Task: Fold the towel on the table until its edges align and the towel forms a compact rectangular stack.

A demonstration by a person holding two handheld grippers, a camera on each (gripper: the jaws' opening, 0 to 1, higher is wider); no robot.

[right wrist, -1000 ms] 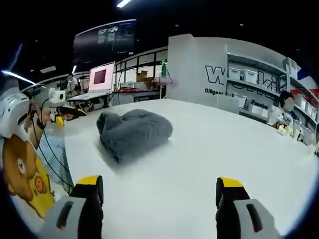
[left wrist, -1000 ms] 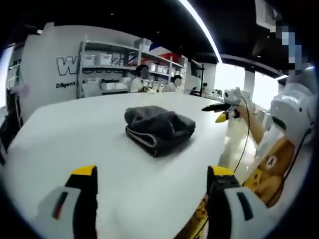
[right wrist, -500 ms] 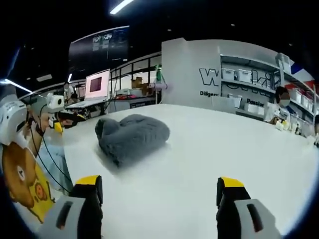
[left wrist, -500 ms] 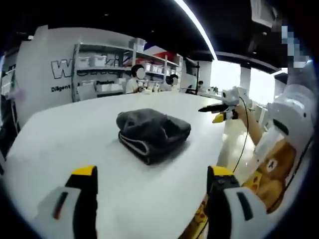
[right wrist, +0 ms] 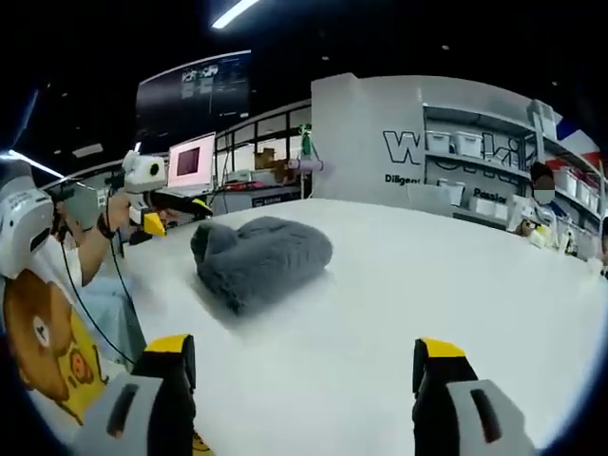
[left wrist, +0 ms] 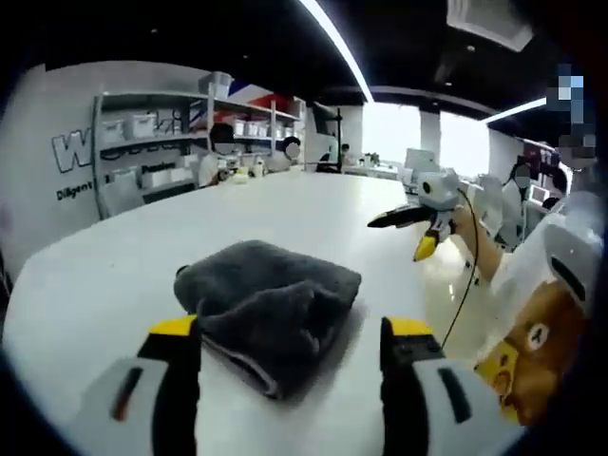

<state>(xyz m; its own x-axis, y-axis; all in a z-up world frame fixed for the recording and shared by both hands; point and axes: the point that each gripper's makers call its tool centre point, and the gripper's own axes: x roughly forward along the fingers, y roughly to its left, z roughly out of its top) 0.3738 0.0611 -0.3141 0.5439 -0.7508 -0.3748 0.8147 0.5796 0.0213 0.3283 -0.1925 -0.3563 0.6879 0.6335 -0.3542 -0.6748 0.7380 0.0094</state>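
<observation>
The dark grey towel (left wrist: 266, 309) lies bunched in a thick, lumpy fold on the white tabletop (left wrist: 114, 256), just ahead of the left claw (left wrist: 290, 332), whose jaws stand wide and hold nothing; the right claw (right wrist: 299, 366) is equally wide and empty, well back from the towel (right wrist: 261, 258). It looks soft, plush and light, likely to slump and slide when lifted, so a firm pinch at the layered edge facing the left claw seems wisest. Storage bins sit on the far shelves (right wrist: 484, 176), contents too small to tell.

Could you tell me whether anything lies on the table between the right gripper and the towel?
Nothing: in the right gripper view, bare white table separates the open right gripper from the grey towel.
</observation>
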